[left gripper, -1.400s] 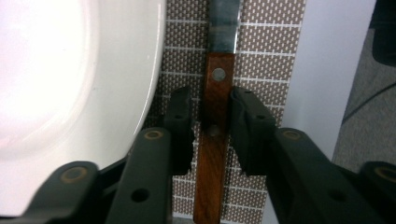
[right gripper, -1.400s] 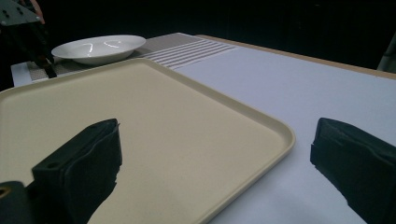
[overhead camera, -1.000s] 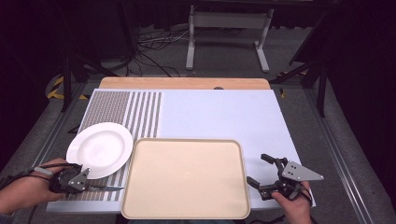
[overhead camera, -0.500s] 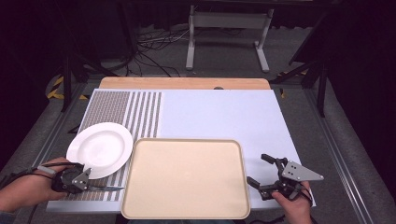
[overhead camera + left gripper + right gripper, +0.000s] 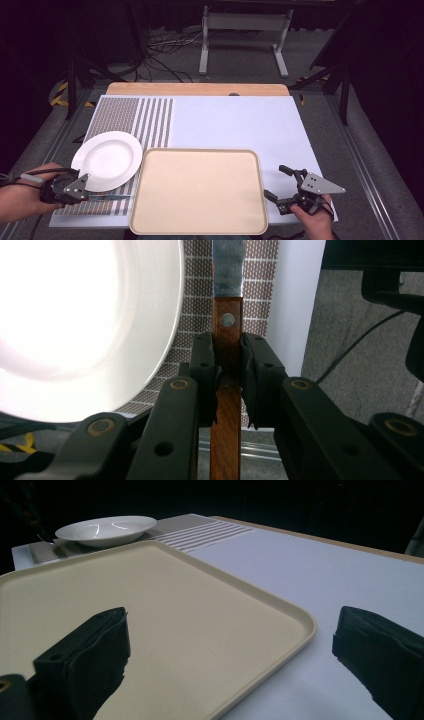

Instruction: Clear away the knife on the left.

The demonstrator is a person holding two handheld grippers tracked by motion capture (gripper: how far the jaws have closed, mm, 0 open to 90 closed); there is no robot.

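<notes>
- My left gripper (image 5: pixel 228 372) has its jaws clamped on the wooden handle of a knife (image 5: pixel 228 330). In the left gripper view the pads squeeze the handle from both sides just below the rivet, and the blade runs straight out ahead.
- From the high view, that knife (image 5: pixel 107 198) sits at the near-left corner of the table, blade pointing toward the tray, over the striped placemat (image 5: pixel 120 117). I can't tell whether the blade tip touches the mat or hangs just above it.
- The white plate (image 5: pixel 107 161) is right beside the knife, on the far side of it, resting on the placemat. In the left gripper view its rim (image 5: pixel 165 340) comes close to the handle without touching it.
- The big beige tray (image 5: pixel 200 190) takes up the middle of the near edge, with the plate's rim just at its far-left corner.
- My right gripper (image 5: pixel 285 186) has its jaws wide apart with nothing between them. It's down at the near-right, just off the tray's right edge.
- In the right gripper view one jaw stands over the tray (image 5: pixel 165 620) and the other over the white tabletop (image 5: pixel 310 565), so the tray's rim runs between them.
</notes>
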